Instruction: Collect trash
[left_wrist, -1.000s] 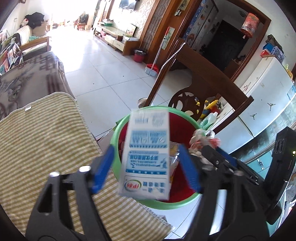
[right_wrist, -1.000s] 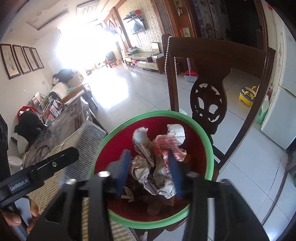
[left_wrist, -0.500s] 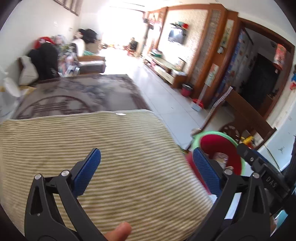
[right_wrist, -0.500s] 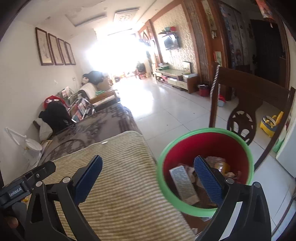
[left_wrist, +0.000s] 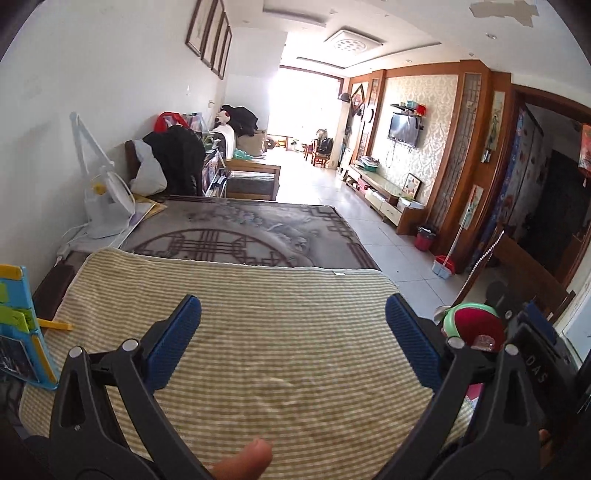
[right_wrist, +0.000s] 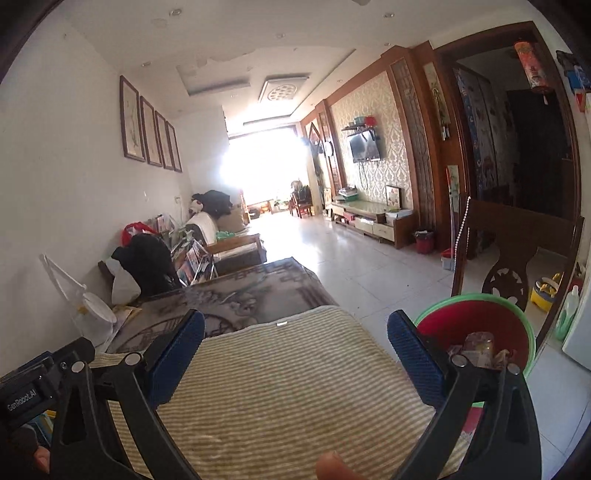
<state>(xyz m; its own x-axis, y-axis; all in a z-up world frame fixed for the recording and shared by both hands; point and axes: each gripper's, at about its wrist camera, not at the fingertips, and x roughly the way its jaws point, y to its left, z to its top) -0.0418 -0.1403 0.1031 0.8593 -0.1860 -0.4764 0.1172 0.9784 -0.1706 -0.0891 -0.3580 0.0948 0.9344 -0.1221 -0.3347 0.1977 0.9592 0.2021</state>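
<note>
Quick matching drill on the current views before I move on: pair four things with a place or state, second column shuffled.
Things:
1. left gripper
2. trash bin
3. striped cloth
4. desk lamp

Place or state:
A. white, standing at the wall side of the table
B. spread flat under both grippers
C. jaws wide, nothing between them
D. red inside, green rim, wrappers in it, beside the wooden chair

Pairs: 1-C, 2-D, 3-B, 4-A
</note>
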